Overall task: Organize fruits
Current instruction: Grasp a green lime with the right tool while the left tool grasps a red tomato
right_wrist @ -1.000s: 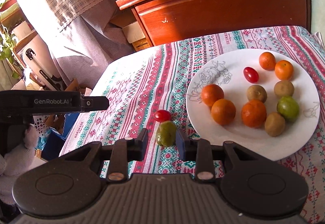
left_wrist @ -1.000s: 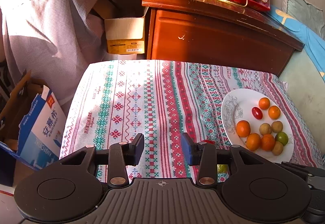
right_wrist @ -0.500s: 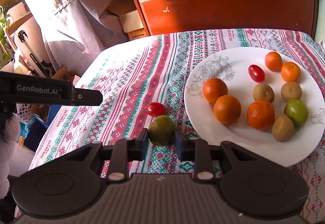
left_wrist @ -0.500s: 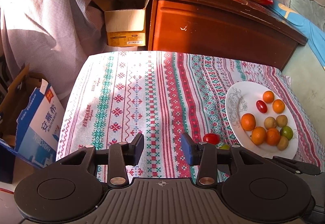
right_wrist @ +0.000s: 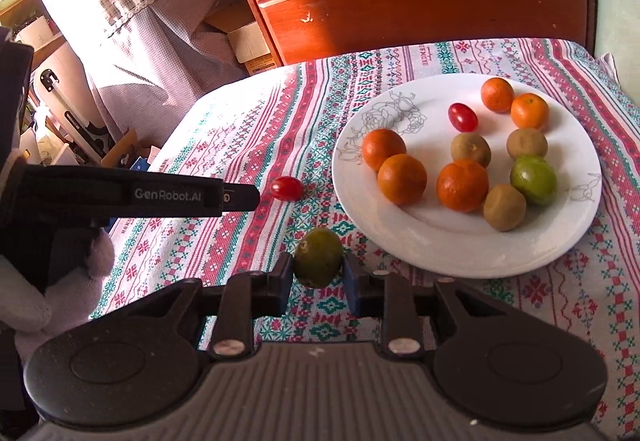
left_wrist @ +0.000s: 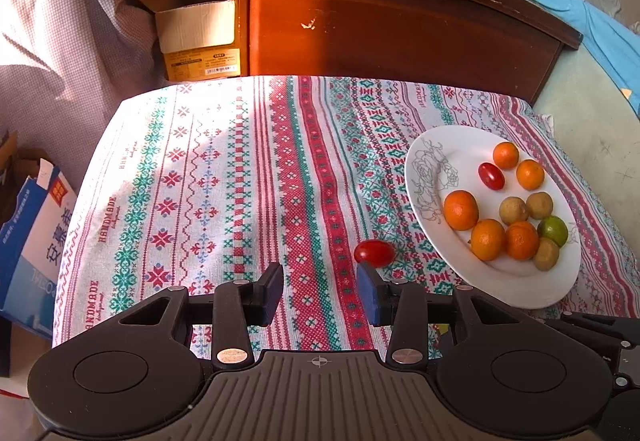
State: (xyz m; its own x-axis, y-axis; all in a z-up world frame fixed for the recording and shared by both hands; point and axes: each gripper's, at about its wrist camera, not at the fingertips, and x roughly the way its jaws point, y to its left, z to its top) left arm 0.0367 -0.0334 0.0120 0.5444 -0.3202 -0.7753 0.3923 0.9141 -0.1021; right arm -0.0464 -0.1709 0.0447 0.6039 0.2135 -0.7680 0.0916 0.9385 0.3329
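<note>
The right gripper (right_wrist: 317, 277) has its jaws clenched on a dull green round fruit (right_wrist: 319, 257), which sits between the pads just short of the white plate (right_wrist: 452, 253). The left gripper (left_wrist: 319, 288) has its jaws released with nothing between them; the loose cherry tomato (left_wrist: 374, 252) lies on the patterned tablecloth (left_wrist: 208, 177) just ahead of its right pad, beside the plate's near rim.

The plate already carries small oranges, brownish fruits, one green fruit and a second cherry tomato (right_wrist: 463, 117), all lying loose.

What could go wrong: the green fruit is round and smooth, and I judge a light pinch could let it squirt out and roll off the worktop's edge. Setting it down among the loose fruits could knock one over the shallow rim. The left jaws are off-centre from the tomato, so closing now would likely nudge it away instead of catching it.

Readable writing: "GenRobot.AI" on the left gripper's side in the right wrist view, and "HANDMADE" woven into the cloth.
</note>
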